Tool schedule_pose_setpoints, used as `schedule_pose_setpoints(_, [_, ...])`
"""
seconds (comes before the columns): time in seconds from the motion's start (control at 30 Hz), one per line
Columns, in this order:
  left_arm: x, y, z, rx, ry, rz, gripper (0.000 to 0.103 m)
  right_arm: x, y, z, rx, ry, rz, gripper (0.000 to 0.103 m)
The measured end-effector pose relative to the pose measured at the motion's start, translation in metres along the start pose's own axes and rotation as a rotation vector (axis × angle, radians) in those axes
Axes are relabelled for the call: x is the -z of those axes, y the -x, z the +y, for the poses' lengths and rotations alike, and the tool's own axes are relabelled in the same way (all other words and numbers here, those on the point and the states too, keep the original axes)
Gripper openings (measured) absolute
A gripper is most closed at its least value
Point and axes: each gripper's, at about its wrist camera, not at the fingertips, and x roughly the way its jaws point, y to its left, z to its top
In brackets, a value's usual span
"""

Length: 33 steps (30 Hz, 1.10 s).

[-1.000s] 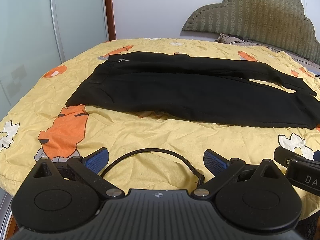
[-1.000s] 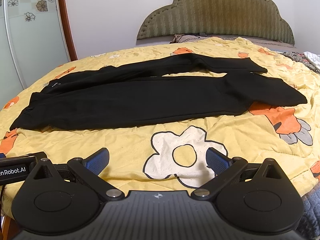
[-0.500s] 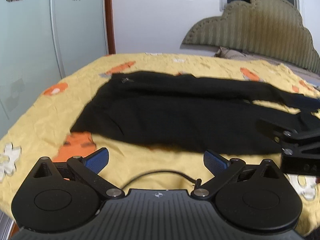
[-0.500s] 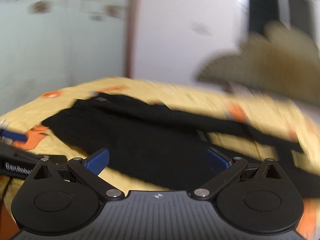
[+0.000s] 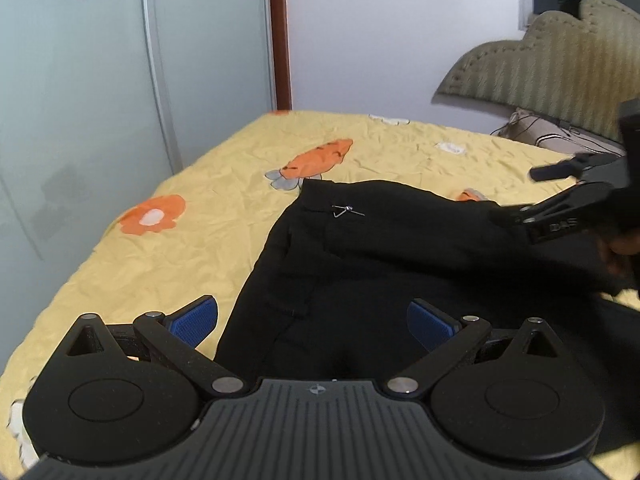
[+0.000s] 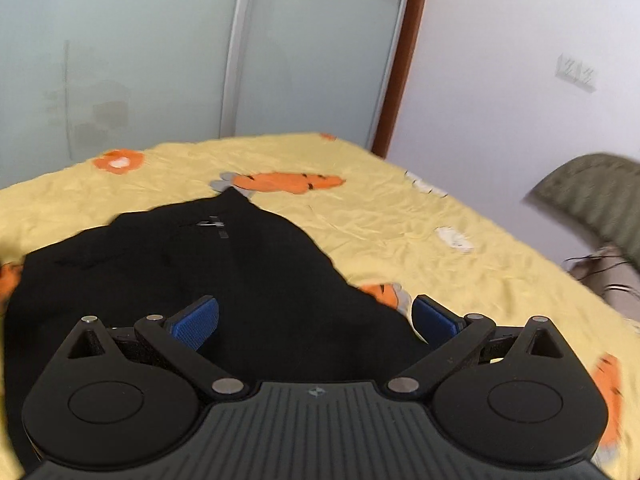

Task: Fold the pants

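Black pants lie flat on a yellow bedspread, with a small metal zipper pull near the waist. My left gripper is open, hovering over the near waist edge of the pants. My right gripper is open above the upper part of the pants. It also shows in the left wrist view at the right, over the far leg. The leg ends are out of view.
The bedspread has orange carrot and flower prints. Frosted sliding doors and a brown door frame stand past the bed's edge. A padded headboard and a pillow with cables are at the right.
Both grippers have moved forward and swung left toward the waist end of the pants. The right gripper now hangs over the pants. Both stay open and empty.
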Motion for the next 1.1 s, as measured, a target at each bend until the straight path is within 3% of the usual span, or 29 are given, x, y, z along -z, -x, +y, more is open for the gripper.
schedule_pose_setpoints(0.23, [-0.058,-0.053,0.003,0.027,0.108,0.011,0.103,-0.02,-0.101,-0.051,-0.199,-0.091,0.137,0.101])
schedule_pose_setpoints(0.33, [-0.085,-0.084,-0.003,0.029,0.131,0.053,0.103,-0.027,-0.129,-0.057,-0.248,-0.119,0.209,0.09])
schedule_pose_setpoints(0.43, [-0.108,-0.121,-0.011,0.045,0.13,0.108,0.102,-0.029,-0.138,-0.057,-0.295,-0.116,0.226,0.057])
schedule_pose_setpoints(0.5, [-0.121,-0.143,-0.013,0.091,0.144,0.147,0.102,-0.031,-0.132,-0.051,-0.321,-0.085,0.218,0.022])
schedule_pose_setpoints(0.57, [-0.13,-0.166,-0.012,0.128,0.194,0.192,0.102,-0.032,-0.12,-0.038,-0.264,-0.005,0.196,0.008])
schedule_pose_setpoints(0.77, [-0.139,-0.227,0.009,0.286,0.447,0.378,0.1,-0.015,-0.056,0.048,0.017,0.441,-0.004,0.006])
schedule_pose_setpoints(0.93, [-0.136,-0.239,0.024,0.371,0.563,0.379,0.1,0.024,-0.023,0.114,0.133,0.784,-0.115,0.006])
schedule_pose_setpoints(1.0, [-0.131,-0.242,0.029,0.424,0.612,0.398,0.086,0.037,-0.018,0.127,0.154,0.842,-0.136,0.006])
schedule_pose_setpoints(1.07, [-0.124,-0.241,0.03,0.454,0.629,0.426,0.045,0.044,-0.016,0.132,0.168,0.848,-0.139,0.006])
schedule_pose_setpoints(1.1, [-0.121,-0.237,0.03,0.451,0.607,0.434,0.037,0.045,-0.014,0.132,0.176,0.838,-0.142,0.006])
